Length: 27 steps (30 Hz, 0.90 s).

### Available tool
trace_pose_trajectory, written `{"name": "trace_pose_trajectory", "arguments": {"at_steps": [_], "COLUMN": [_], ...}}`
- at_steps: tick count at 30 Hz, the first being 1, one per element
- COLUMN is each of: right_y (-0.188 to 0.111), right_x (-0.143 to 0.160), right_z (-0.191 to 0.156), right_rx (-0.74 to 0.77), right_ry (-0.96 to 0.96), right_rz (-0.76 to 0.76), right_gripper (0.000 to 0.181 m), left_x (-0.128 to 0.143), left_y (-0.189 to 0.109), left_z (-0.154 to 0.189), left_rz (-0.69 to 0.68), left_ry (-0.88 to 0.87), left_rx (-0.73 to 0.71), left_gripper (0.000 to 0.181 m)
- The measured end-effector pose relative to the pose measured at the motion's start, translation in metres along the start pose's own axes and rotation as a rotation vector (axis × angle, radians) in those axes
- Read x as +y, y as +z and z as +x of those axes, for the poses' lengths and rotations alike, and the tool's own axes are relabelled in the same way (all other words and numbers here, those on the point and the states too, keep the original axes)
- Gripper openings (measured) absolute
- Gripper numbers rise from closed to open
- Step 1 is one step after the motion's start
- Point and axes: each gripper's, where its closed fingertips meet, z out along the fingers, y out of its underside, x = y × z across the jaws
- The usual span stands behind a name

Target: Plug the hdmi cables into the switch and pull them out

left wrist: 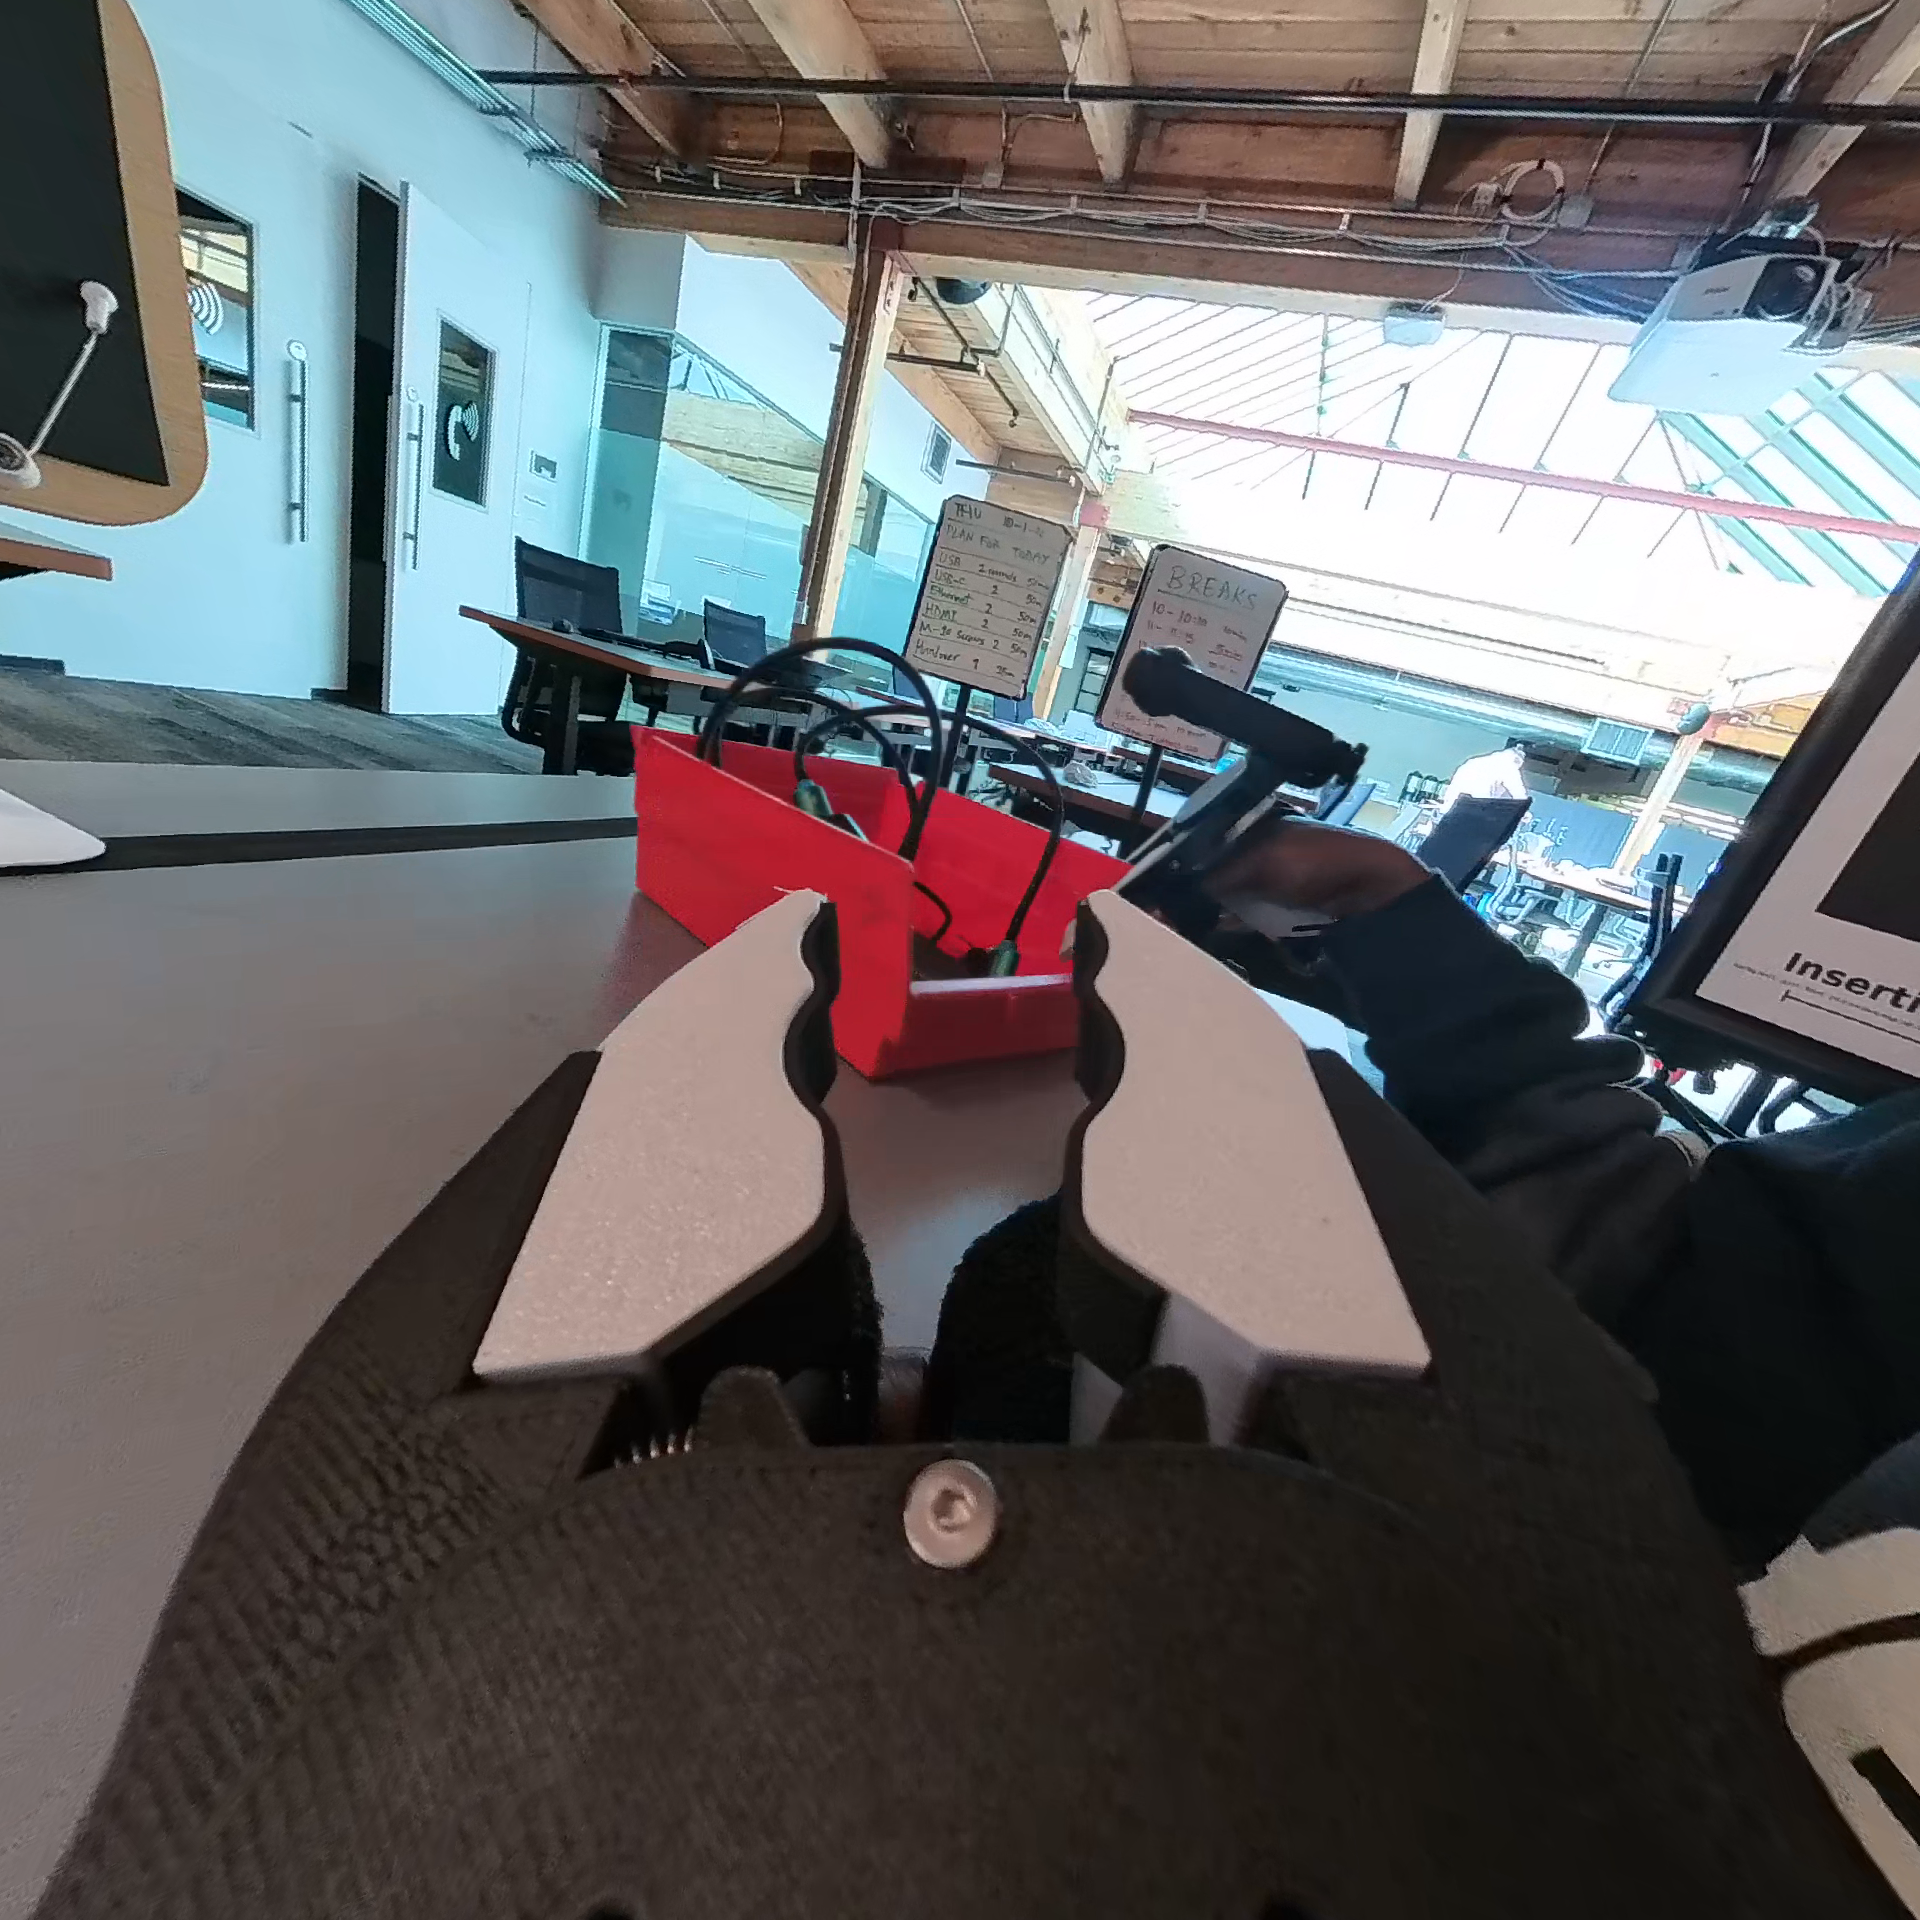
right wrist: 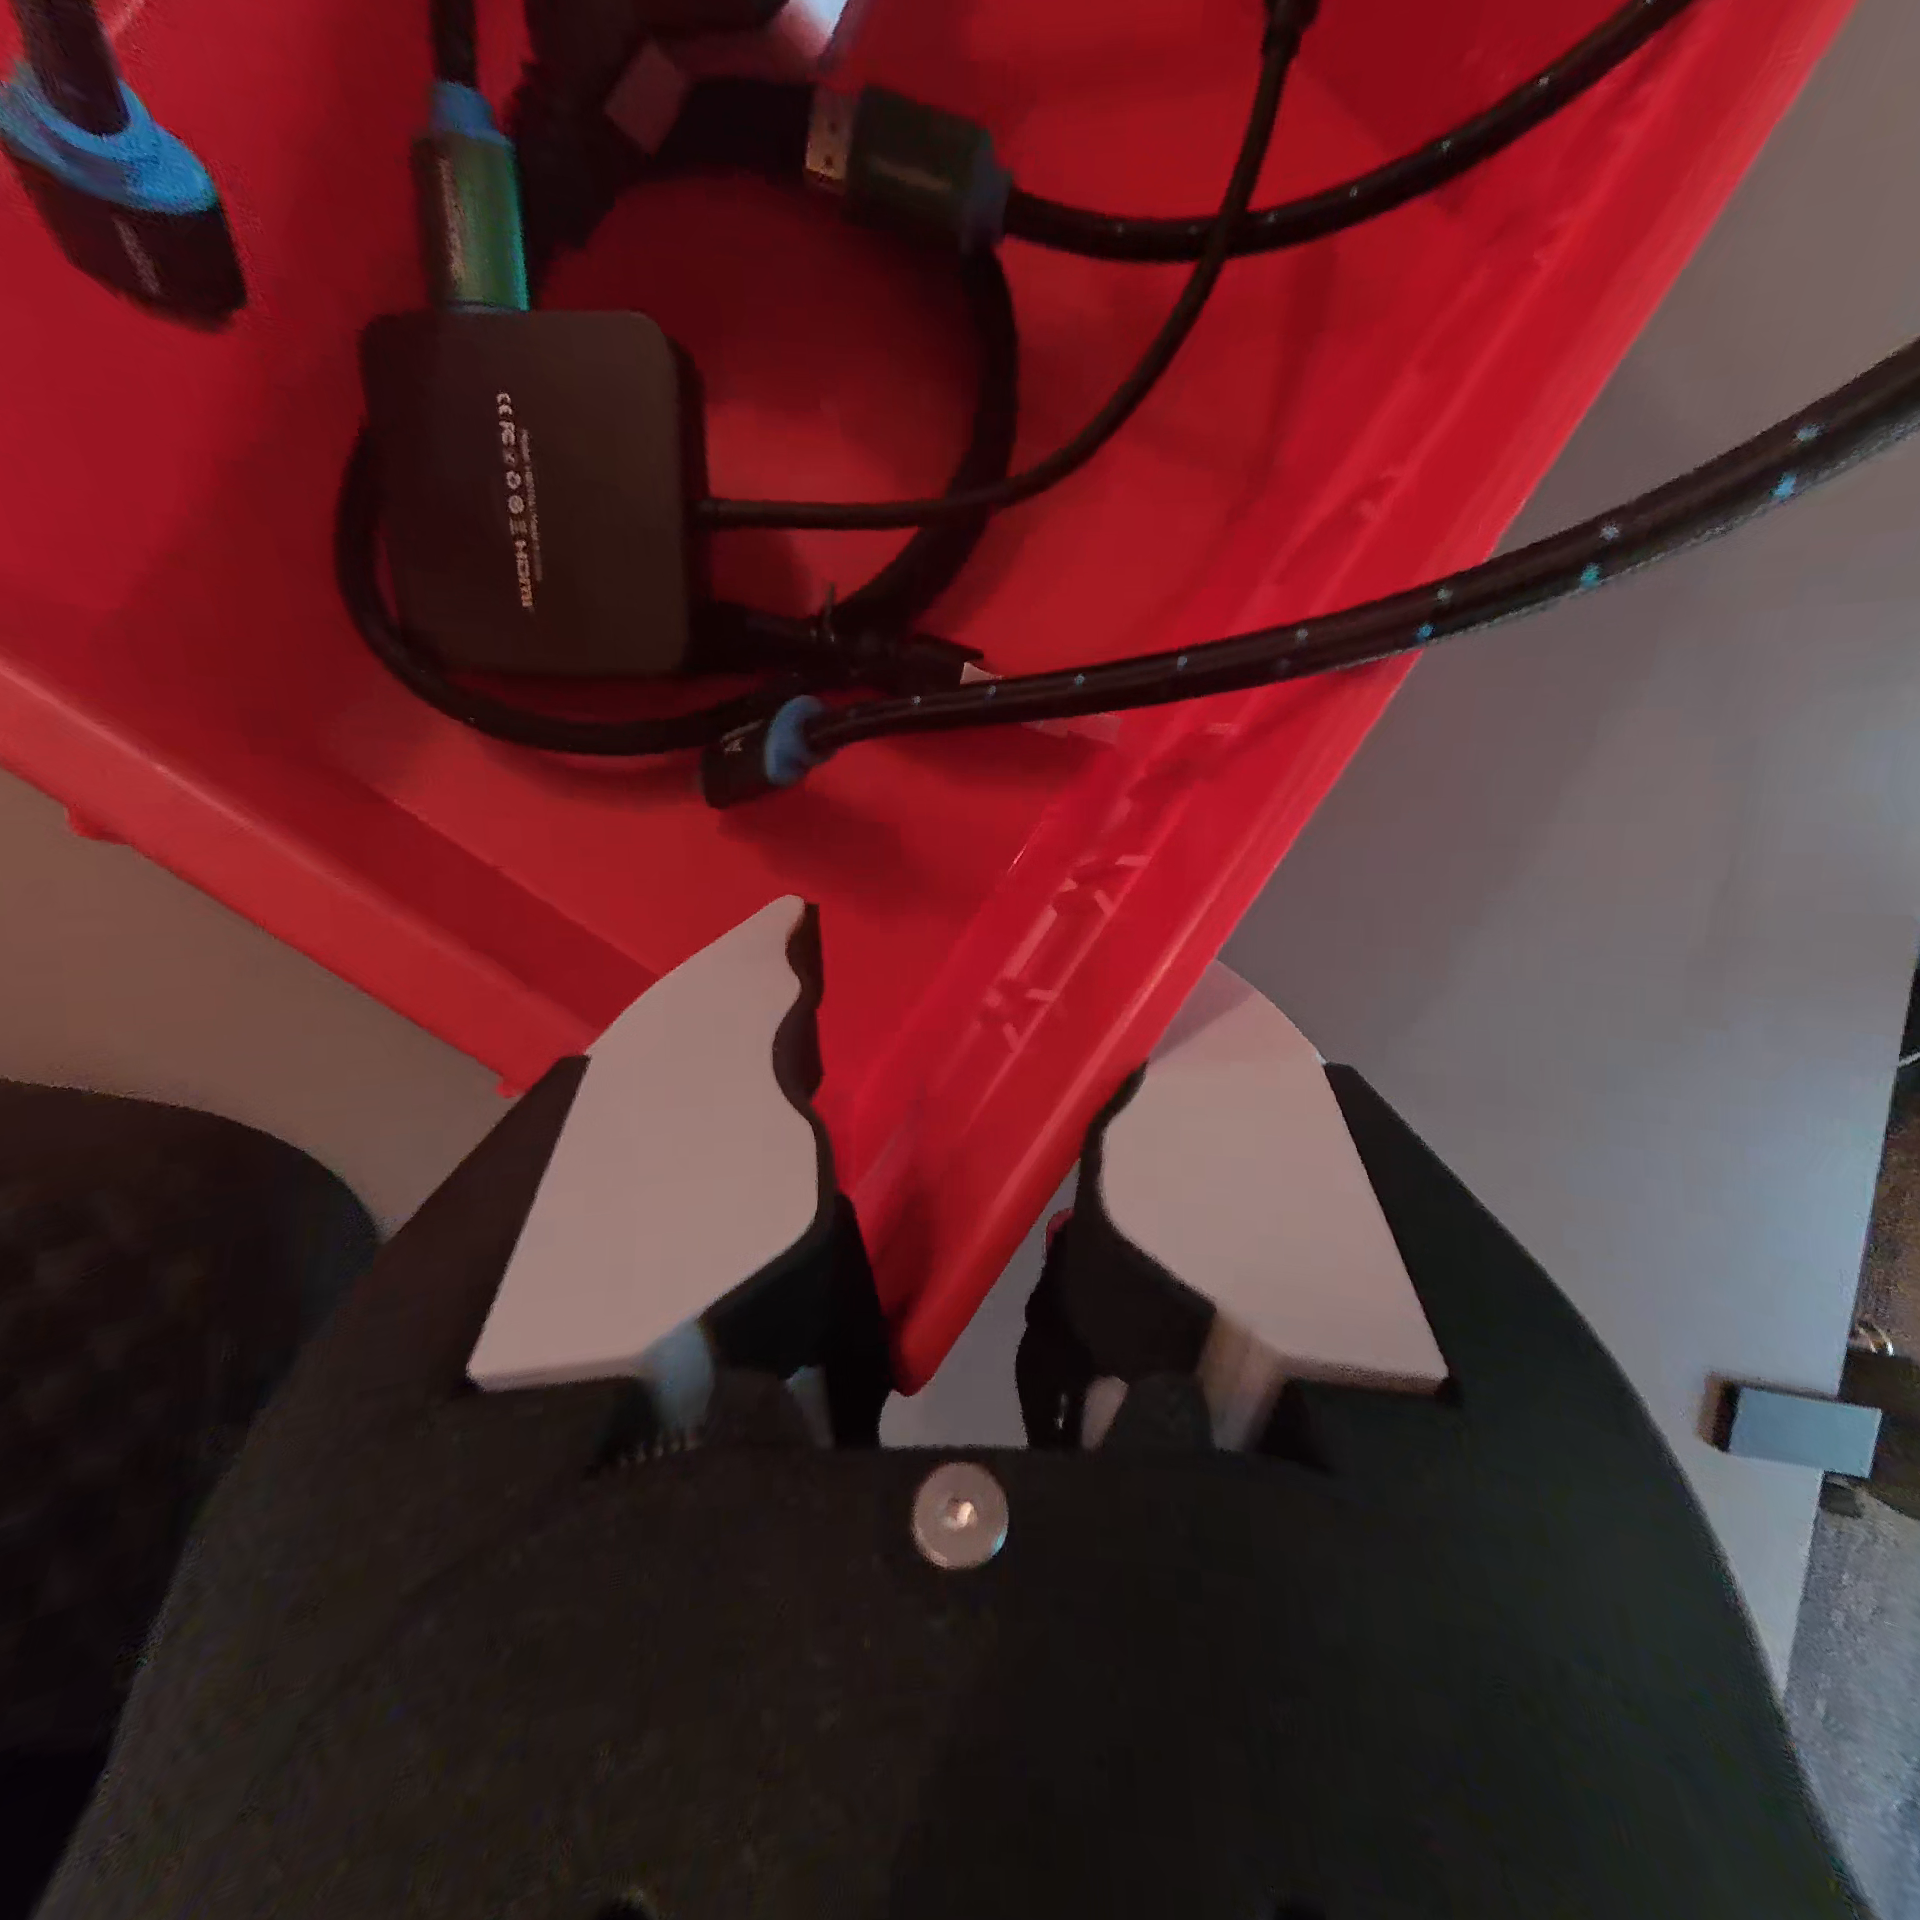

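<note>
A red bin stands on the grey table. In the right wrist view its floor holds a black HDMI switch with a green plug in its far end. Three loose plugs lie around it: a blue-and-black one, a gold-tipped one, and a blue-collared one on a braided cable. My right gripper is open, astride the bin's near wall, which hides its right fingertip. My left gripper is open and empty, just short of the bin.
A person's hand holds the right gripper over the bin's right side. Black cables loop up out of the bin. A framed sign stands at the right. Two whiteboards stand behind. The table edge is at the right.
</note>
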Motion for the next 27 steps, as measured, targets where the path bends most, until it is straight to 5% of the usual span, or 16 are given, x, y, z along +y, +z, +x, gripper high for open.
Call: {"name": "trace_pose_trajectory", "arguments": {"at_steps": [12, 27], "right_y": [0.008, 0.018], "right_x": [-0.023, -0.059], "right_z": [-0.069, -0.154], "right_rx": [-0.060, -0.158], "right_ry": [-0.201, -0.299], "right_rz": [0.021, 0.160], "right_gripper": [0.067, 0.066], "left_x": [0.001, -0.003], "left_y": [0.001, 0.000], "left_z": [0.002, 0.002], "left_rz": [-0.005, 0.017], "left_ry": [-0.005, -0.013], "left_rx": [0.006, 0.009], "left_gripper": [0.042, 0.042]}}
